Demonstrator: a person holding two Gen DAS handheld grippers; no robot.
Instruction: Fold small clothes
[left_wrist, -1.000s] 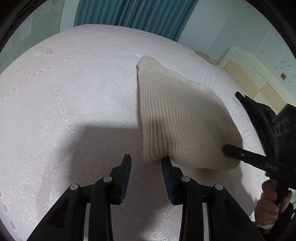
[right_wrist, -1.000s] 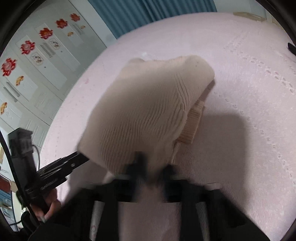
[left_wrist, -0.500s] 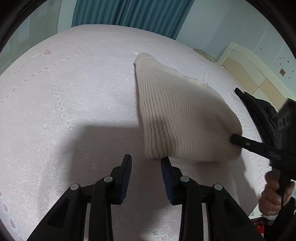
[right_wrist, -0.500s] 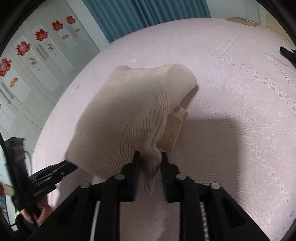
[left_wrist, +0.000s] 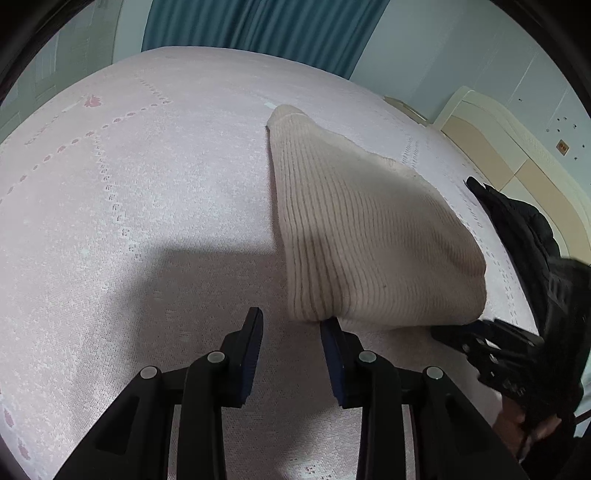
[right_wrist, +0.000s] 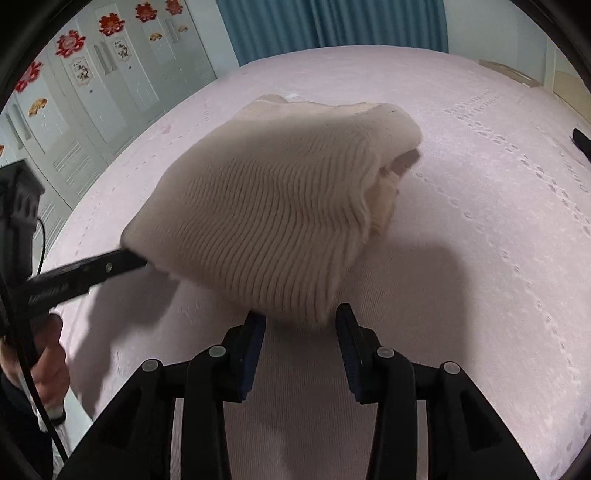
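A cream ribbed knit garment (left_wrist: 362, 236) lies folded on the pink bedspread (left_wrist: 129, 206); it also shows in the right wrist view (right_wrist: 273, 221). My left gripper (left_wrist: 291, 325) is open and empty, its right finger touching the garment's near left corner. My right gripper (right_wrist: 301, 321) is open and empty just in front of the garment's near edge. In the left wrist view the right gripper (left_wrist: 480, 339) sits at the garment's right corner. In the right wrist view the left gripper (right_wrist: 88, 273) touches the garment's left corner.
A black garment (left_wrist: 517, 221) lies at the bed's right edge by a cream headboard (left_wrist: 498, 147). Teal curtains (left_wrist: 258, 29) hang behind the bed. White wardrobe doors with red decorations (right_wrist: 92, 66) stand to the left.
My right gripper opened and let go of the garment's near edge, which dropped onto the bed. The left gripper stayed open at the left corner.
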